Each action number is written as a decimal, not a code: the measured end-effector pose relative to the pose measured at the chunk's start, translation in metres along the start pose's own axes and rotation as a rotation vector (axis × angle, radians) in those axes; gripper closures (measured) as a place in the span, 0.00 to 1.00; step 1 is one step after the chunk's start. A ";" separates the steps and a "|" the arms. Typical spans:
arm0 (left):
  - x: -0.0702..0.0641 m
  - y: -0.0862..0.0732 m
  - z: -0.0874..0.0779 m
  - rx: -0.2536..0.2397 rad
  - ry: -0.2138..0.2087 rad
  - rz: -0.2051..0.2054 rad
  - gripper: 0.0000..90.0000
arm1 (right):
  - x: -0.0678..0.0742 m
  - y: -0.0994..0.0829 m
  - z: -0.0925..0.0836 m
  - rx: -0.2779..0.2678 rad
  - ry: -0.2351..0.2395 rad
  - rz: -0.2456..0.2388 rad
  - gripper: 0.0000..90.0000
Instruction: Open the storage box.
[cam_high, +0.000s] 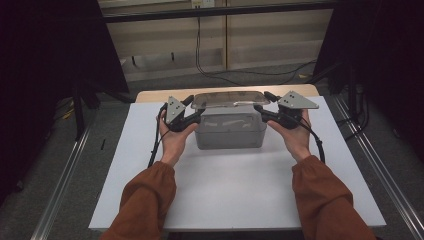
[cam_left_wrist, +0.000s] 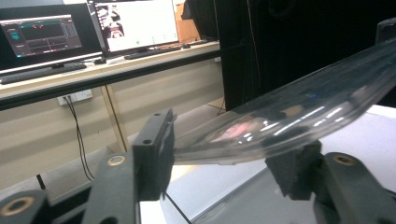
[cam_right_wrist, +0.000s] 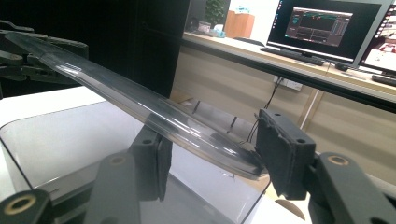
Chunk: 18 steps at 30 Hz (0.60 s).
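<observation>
Grippers, left and right, clamp opposite ends of the clear curved plastic lid, holding it level above the translucent grey rectangular box for even seating.

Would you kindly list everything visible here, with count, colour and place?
lid: one, clear, above the box, each end between a gripper's jaws
box: one, clear, far middle of the table
table: one, white top
monitors: two, lit, on a desk in the left gripper view
cables: black, on the floor beyond the table
left gripper: one, black, at the lid's left end
right gripper: one, black, at the lid's right end
sleeves: two, rust-brown, near edge
</observation>
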<state>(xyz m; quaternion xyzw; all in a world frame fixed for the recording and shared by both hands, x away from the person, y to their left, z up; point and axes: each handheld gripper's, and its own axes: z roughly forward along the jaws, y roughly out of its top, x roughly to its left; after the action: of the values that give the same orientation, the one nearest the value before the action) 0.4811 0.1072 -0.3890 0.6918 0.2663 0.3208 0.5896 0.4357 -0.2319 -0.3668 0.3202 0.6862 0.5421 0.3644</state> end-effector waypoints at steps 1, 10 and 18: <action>0.002 0.001 0.001 0.000 0.000 0.008 0.54 | 0.000 0.001 0.001 -0.003 0.002 -0.002 0.52; 0.006 0.007 0.006 0.013 0.008 0.032 0.51 | -0.003 0.005 0.003 -0.013 0.005 0.007 0.53; 0.012 0.006 0.015 0.033 -0.003 0.039 0.61 | -0.006 0.008 0.004 -0.021 0.009 0.006 0.54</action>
<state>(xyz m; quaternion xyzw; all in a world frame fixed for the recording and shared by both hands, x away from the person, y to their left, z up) 0.5000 0.1057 -0.3831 0.7070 0.2573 0.3268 0.5719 0.4425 -0.2328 -0.3589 0.3160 0.6812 0.5517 0.3630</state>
